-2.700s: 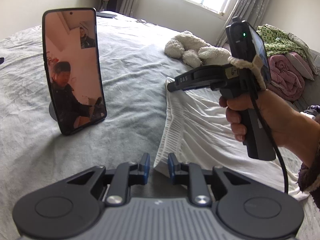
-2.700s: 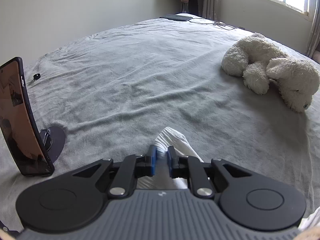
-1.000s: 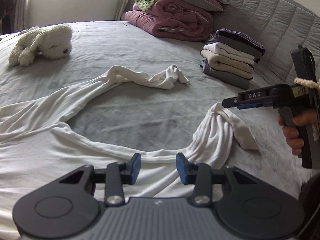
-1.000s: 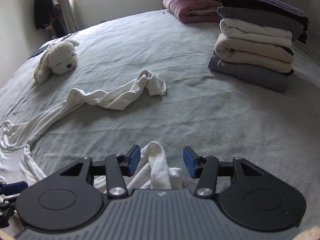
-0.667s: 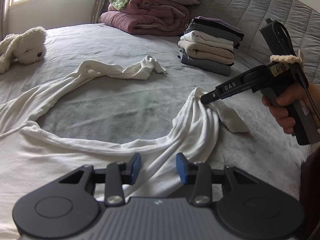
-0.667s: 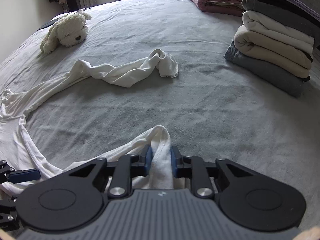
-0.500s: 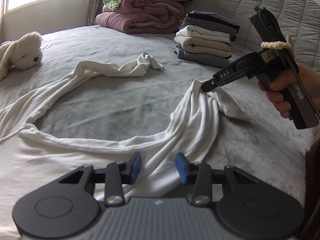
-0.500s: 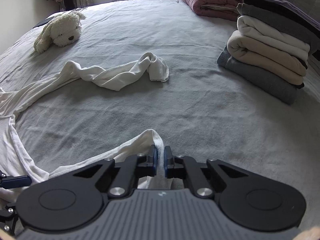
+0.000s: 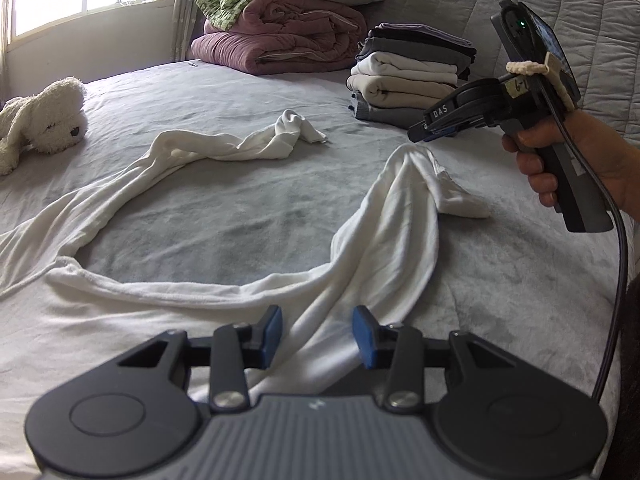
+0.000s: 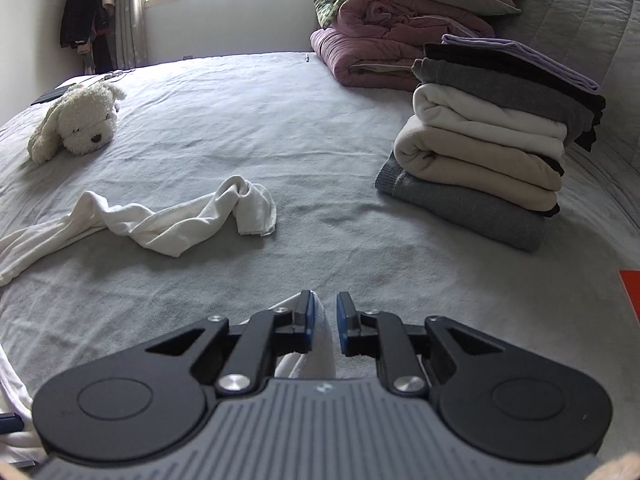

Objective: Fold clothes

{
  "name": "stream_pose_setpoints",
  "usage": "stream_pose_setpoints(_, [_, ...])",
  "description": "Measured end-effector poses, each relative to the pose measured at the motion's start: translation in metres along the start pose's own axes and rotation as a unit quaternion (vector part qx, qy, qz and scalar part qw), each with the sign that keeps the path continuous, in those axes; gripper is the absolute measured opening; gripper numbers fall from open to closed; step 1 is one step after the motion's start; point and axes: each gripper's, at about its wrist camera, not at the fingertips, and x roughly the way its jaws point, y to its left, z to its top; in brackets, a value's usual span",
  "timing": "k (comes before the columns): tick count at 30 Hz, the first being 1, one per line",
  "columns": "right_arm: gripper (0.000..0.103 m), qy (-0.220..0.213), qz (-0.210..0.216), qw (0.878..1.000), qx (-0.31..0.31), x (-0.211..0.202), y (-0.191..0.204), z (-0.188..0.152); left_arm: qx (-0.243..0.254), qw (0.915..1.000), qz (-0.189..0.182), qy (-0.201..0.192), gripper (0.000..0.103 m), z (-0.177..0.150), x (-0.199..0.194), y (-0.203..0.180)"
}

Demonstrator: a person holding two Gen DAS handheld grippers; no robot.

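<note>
A white long-sleeved garment (image 9: 120,320) lies spread on the grey bed. Its near sleeve (image 9: 400,216) runs up from under my left gripper (image 9: 316,336), which is open just above the cloth. The far sleeve (image 9: 224,148) lies bunched across the bed and also shows in the right wrist view (image 10: 172,224). My right gripper (image 10: 322,320) is slightly open and lifted just off the tip of the near sleeve (image 10: 316,344). It shows in the left wrist view (image 9: 420,130), held above that sleeve's peak.
A stack of folded clothes (image 10: 492,140) stands at the right by the quilted headboard. Rolled maroon and green bedding (image 10: 380,28) lies behind it. A white plush dog (image 10: 80,120) lies at the far left. An orange object's edge (image 10: 630,292) shows at the right.
My right gripper has opened, let go of the near sleeve and risen off it; the sleeve stays peaked on the bed. My left gripper stays open over the garment.
</note>
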Motion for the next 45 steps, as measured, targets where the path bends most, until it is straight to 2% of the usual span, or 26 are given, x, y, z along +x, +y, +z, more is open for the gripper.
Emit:
stream_pose_setpoints(4, [0.017, -0.006, -0.013, 1.0, 0.028, -0.004, -0.01, 0.001, 0.009, 0.9999, 0.006, -0.004, 0.04, -0.002, -0.002, -0.002])
stream_pose_setpoints(7, [0.021, 0.01, 0.012, 0.998, 0.061, -0.013, -0.017, -0.002, 0.01, 0.9999, 0.004, -0.009, 0.04, -0.002, -0.006, -0.004])
stream_pose_setpoints(9, [0.04, 0.035, 0.033, 0.996, 0.081, -0.02, -0.02, -0.009, 0.011, 0.9999, 0.0, -0.013, 0.04, -0.002, -0.009, -0.005])
stream_pose_setpoints(12, [0.041, 0.075, 0.057, 0.99, 0.107, -0.025, -0.024, -0.023, 0.014, 0.9997, -0.012, -0.018, 0.04, -0.002, -0.011, -0.009])
stream_pose_setpoints(17, [0.041, 0.107, 0.065, 0.984, 0.127, -0.011, -0.026, -0.03, 0.027, 0.9994, -0.018, -0.01, 0.04, -0.005, -0.008, -0.014])
stream_pose_setpoints(19, [0.033, 0.115, 0.067, 0.982, 0.135, -0.003, -0.027, -0.032, 0.034, 0.9993, -0.012, -0.008, 0.04, -0.006, -0.007, -0.016])
stream_pose_setpoints(20, [0.013, 0.117, 0.068, 0.981, 0.14, 0.0, -0.029, -0.032, 0.036, 0.9993, -0.01, -0.007, 0.04, -0.007, -0.006, -0.016])
stream_pose_setpoints(21, [0.006, 0.114, 0.064, 0.981, 0.141, 0.0, -0.03, -0.03, 0.037, 0.9992, -0.009, -0.006, 0.04, -0.007, -0.006, -0.015])
stream_pose_setpoints(32, [0.006, 0.008, -0.005, 0.994, 0.105, 0.007, -0.04, -0.005, 0.027, 0.9996, -0.007, -0.004, 0.04, -0.005, -0.001, -0.008])
stream_pose_setpoints(34, [0.01, -0.002, -0.014, 0.995, 0.104, 0.01, -0.043, -0.002, 0.026, 0.9996, -0.008, -0.004, 0.04, -0.004, -0.001, -0.008])
stream_pose_setpoints(35, [0.016, 0.003, -0.016, 0.994, 0.112, 0.009, -0.046, -0.003, 0.026, 0.9996, -0.008, -0.004, 0.04, -0.004, -0.001, -0.008])
stream_pose_setpoints(37, [0.019, 0.015, -0.019, 0.991, 0.131, 0.006, -0.052, -0.005, 0.024, 0.9996, -0.01, -0.003, 0.04, -0.004, -0.002, -0.007])
stream_pose_setpoints(38, [0.027, 0.021, -0.021, 0.99, 0.14, 0.005, -0.055, -0.007, 0.024, 0.9996, -0.011, -0.003, 0.04, -0.003, -0.003, -0.007])
stream_pose_setpoints(39, [0.04, 0.027, -0.022, 0.988, 0.15, 0.003, -0.058, -0.008, 0.025, 0.9996, -0.012, -0.004, 0.04, -0.003, -0.004, -0.007])
stream_pose_setpoints(40, [0.043, 0.033, -0.024, 0.986, 0.159, 0.002, -0.061, -0.009, 0.026, 0.9996, -0.013, -0.005, 0.04, -0.003, -0.005, -0.007])
stream_pose_setpoints(45, [0.044, 0.087, -0.011, 0.971, 0.223, -0.002, -0.072, -0.03, 0.03, 0.9993, -0.018, -0.009, 0.04, -0.002, -0.01, -0.009])
